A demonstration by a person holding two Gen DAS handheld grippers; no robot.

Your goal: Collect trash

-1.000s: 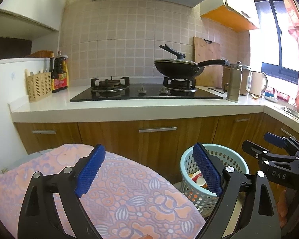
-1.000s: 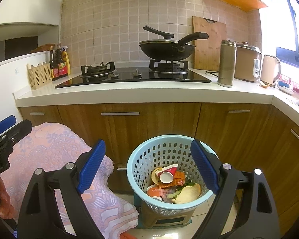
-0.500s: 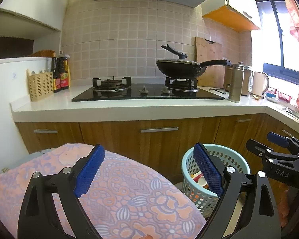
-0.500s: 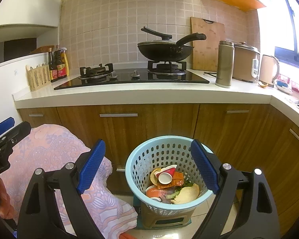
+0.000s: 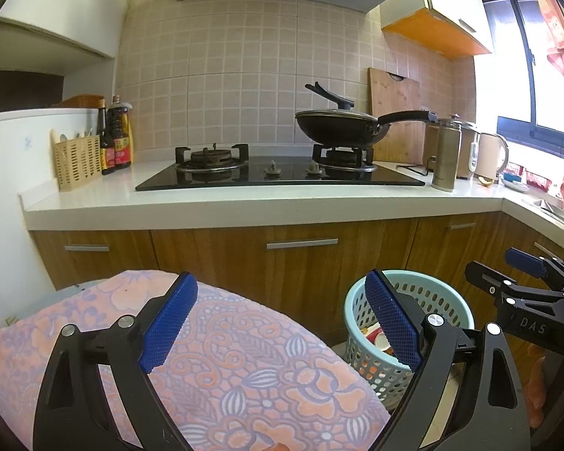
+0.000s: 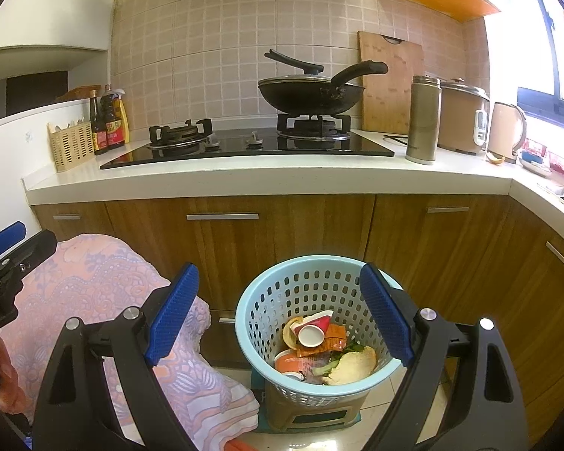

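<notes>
Compared with one second ago, almost nothing differs: both views show the same kitchen from the same place, and both grippers keep their jaws spread wide with nothing between the pads.

The largest thing is the white countertop [image 6: 267,178], which runs across the middle and turns at 3 o'clock toward the window. Under it stand brown wooden cabinets [image 6: 413,248]. On the counter lies the black gas stove [image 6: 244,146], with a dark wok [image 6: 308,94] on its burner at 12 o'clock. At 9 o'clock a flowered pink cloth [image 5: 214,353] covers something low; I cannot tell what.

The light blue basket [image 6: 259,300] stands on a small stool on the floor, between the blue pads of the right gripper [image 6: 278,315]. The trash [image 6: 319,345], cups, wrappers and food scraps, lies inside it.

The left gripper [image 5: 278,323] hangs over the cloth, released.
</notes>
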